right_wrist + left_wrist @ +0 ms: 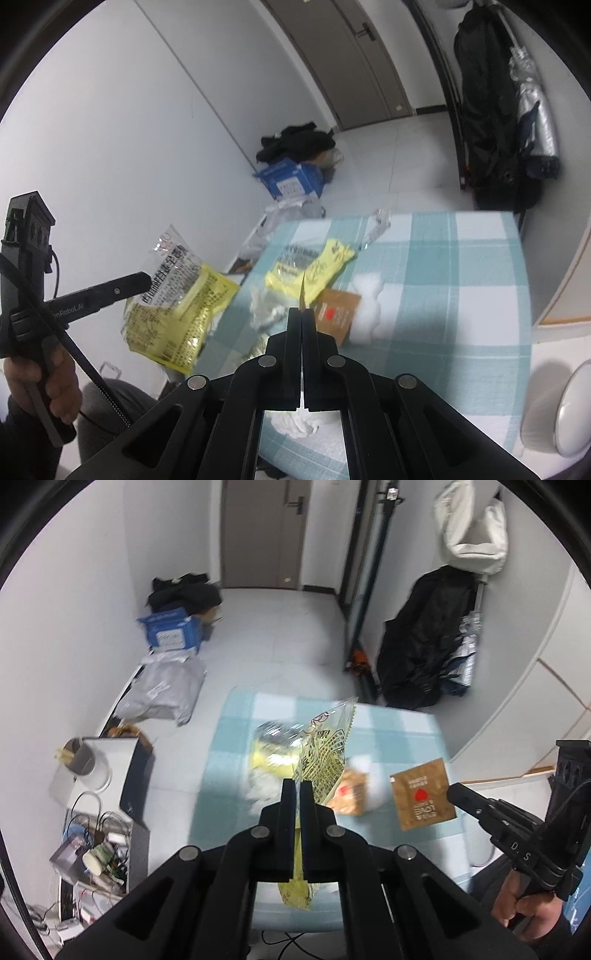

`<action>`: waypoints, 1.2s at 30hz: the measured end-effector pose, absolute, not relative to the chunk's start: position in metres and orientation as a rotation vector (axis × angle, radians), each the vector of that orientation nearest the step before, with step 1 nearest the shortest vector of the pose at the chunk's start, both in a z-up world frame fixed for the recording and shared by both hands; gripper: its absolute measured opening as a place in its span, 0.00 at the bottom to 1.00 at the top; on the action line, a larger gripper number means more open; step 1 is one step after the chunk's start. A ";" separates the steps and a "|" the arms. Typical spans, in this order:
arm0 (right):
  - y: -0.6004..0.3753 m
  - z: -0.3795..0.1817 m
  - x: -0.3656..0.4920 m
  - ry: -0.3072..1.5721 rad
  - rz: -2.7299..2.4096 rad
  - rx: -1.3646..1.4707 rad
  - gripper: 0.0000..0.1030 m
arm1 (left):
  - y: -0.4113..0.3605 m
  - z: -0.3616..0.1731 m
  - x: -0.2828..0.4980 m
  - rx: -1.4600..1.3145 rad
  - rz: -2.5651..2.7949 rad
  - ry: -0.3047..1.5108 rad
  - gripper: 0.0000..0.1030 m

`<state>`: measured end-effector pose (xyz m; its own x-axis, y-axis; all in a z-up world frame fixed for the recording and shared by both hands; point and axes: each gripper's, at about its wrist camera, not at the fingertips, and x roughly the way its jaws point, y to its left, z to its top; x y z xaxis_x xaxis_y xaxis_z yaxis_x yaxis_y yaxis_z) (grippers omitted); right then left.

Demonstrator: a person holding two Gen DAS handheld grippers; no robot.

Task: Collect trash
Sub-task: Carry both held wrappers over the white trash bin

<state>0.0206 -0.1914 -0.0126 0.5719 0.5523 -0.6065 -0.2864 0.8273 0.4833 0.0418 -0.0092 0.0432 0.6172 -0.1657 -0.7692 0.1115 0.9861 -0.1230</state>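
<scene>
Left gripper (296,788) pinches yellow wrapper (325,760) at its edge; right gripper (302,314) clamps brown sachet (423,794)'s corner. Both light, crinkly, slippery.

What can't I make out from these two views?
- Left wrist view: table trash behind the yellow wrapper, hidden by it and blurred.
- Right wrist view: brown sachet edge-on, face unreadable.
- Right wrist view: white tissue partly hidden by the right tool.
- Right wrist view: white round object cut off by the edge.
</scene>
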 end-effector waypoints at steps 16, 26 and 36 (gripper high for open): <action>-0.415 0.099 -0.039 0.559 0.184 0.453 0.00 | -0.204 0.097 0.072 -0.001 -0.579 0.818 0.00; -0.551 0.055 -0.085 0.617 -0.124 0.533 0.00 | -0.346 0.047 0.087 0.172 -0.809 0.878 0.00; -0.621 -0.062 -0.098 0.789 -0.281 0.675 0.00 | -0.456 -0.069 0.075 0.371 -0.934 1.057 0.00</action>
